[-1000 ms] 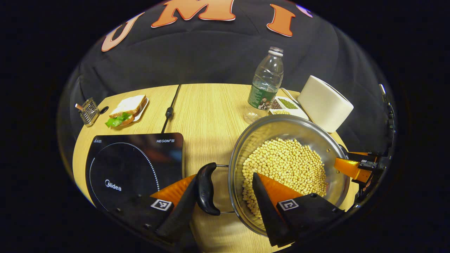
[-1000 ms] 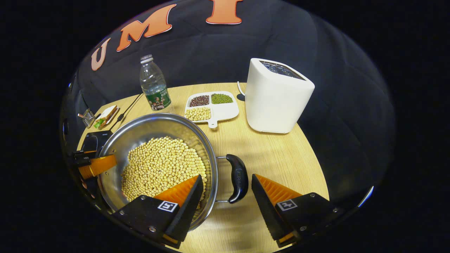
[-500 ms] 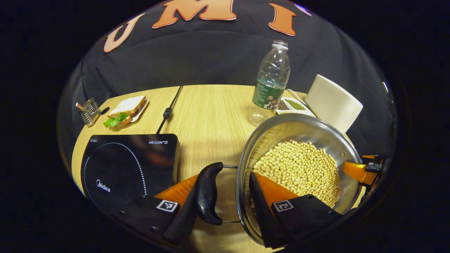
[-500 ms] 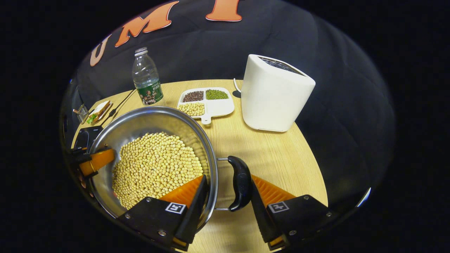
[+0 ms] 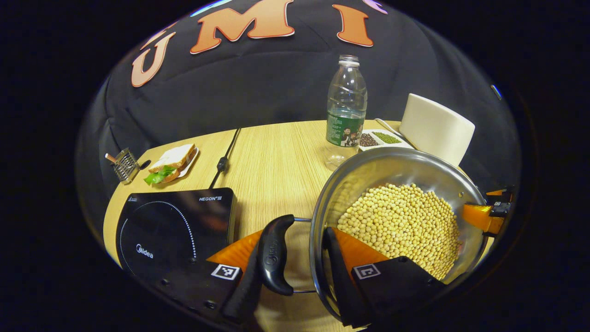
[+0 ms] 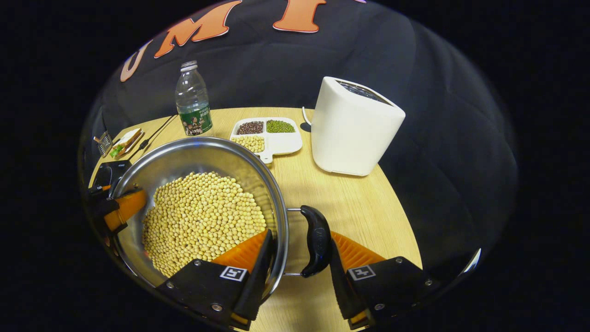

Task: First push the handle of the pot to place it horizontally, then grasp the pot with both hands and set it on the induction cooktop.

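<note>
Wooden table [image 5: 276, 157]: cooktop [image 5: 175, 226] marked "Midea", left of left gripper [image 5: 295, 272]. Pot [image 5: 401, 221] of beans between grippers, handles out sideways. Left gripper and right gripper [image 6: 299, 267] each clamp handle against rim.

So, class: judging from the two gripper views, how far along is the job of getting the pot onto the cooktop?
Done: both black side handles stick out level. In hand: the left gripper and right gripper each straddle the rim of the pot of beans, one finger inside, one against a handle; whether it is lifted cannot be told. Left: carrying it to the induction cooktop, which is bare, and setting it down.
</note>
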{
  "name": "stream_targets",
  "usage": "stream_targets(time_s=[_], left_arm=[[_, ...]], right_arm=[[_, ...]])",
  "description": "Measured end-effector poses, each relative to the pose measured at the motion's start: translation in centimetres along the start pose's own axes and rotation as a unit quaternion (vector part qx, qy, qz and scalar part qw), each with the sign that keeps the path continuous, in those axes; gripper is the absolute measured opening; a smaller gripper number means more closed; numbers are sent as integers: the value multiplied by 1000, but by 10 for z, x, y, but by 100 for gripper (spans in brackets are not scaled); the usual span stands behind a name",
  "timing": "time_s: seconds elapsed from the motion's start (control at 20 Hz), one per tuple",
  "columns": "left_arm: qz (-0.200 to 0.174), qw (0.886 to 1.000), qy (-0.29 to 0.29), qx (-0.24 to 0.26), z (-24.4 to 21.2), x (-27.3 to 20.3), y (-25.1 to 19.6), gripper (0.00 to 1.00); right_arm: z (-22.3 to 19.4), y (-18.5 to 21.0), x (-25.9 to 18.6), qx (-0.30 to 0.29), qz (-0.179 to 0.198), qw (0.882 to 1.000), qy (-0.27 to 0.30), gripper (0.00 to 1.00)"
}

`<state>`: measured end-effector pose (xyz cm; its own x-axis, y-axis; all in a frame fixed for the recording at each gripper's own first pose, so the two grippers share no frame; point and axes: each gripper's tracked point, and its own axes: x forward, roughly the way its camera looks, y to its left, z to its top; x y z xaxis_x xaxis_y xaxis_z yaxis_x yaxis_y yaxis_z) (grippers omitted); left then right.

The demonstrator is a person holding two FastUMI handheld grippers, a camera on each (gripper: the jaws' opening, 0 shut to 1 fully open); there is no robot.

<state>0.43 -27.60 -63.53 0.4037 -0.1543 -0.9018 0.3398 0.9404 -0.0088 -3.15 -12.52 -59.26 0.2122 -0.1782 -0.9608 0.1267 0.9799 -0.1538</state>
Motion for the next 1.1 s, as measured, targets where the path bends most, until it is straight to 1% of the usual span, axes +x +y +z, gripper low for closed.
stream_targets(time_s=[0.05, 0.1, 0.15, 0.2, 0.3, 0.35, 0.4, 0.45, 0.5, 0.55, 0.6, 0.65, 0.7, 0.75, 0.8, 0.85, 0.95, 1.0, 1.05, 1.1], left_arm=[[2, 1000, -6, 2, 3, -6, 2, 75], [5, 1000, -14, 3, 7, -12, 4, 72], [7, 1000, -22, 5, 12, -18, 5, 73], [9, 999, -30, 7, 18, -26, 8, 75], [11, 999, -45, 8, 27, -39, 15, 75], [11, 999, -48, 5, 27, -45, 19, 72], [12, 999, -51, 0, 29, -51, 23, 74], [14, 998, -56, -1, 31, -57, 29, 72], [16, 998, -59, -2, 33, -64, 34, 72], [18, 998, -63, -6, 34, -72, 37, 74], [20, 998, -66, -8, 36, -77, 40, 72], [22, 997, -71, -10, 39, -89, 48, 74], [26, 997, -77, -10, 40, -98, 55, 72], [29, 996, -83, -13, 42, -108, 61, 74], [33, 996, -84, -16, 44, -116, 67, 72], [37, 995, -86, -20, 43, -124, 75, 74], [48, 994, -95, -21, 47, -141, 91, 74], [53, 993, -101, -20, 50, -150, 98, 72], [60, 992, -105, -18, 52, -159, 106, 74], [65, 992, -109, -18, 53, -166, 115, 74]], right_arm=[[2, -1, -3, -1, -1, 1000, -5, 66], [4, -2, -7, 3, 1, 1000, -9, 66], [8, -2, -11, 7, 3, 1000, -15, 62], [10, -3, -19, 9, 3, 1000, -23, 65], [17, -1, -37, 9, 3, 999, -39, 65], [21, 2, -44, 11, 3, 999, -47, 65], [23, 5, -51, 11, 3, 999, -49, 65], [24, 6, -56, 10, 3, 998, -56, 65], [24, 11, -64, 9, 3, 998, -59, 65], [25, 15, -72, 8, 4, 998, -62, 65], [26, 19, -80, 11, 6, 998, -66, 65], [25, 23, -88, 13, 7, 997, -70, 65], [27, 28, -96, 11, 9, 997, -76, 65], [29, 33, -104, 10, 10, 997, -82, 65], [30, 39, -111, 7, 12, 996, -86, 65], [32, 46, -119, 7, 15, 996, -90, 65], [34, 58, -132, 6, 22, 995, -97, 65], [34, 64, -139, 5, 26, 995, -98, 61], [35, 71, -144, 5, 30, 994, -101, 65], [38, 80, -150, 4, 33, 994, -107, 65]])
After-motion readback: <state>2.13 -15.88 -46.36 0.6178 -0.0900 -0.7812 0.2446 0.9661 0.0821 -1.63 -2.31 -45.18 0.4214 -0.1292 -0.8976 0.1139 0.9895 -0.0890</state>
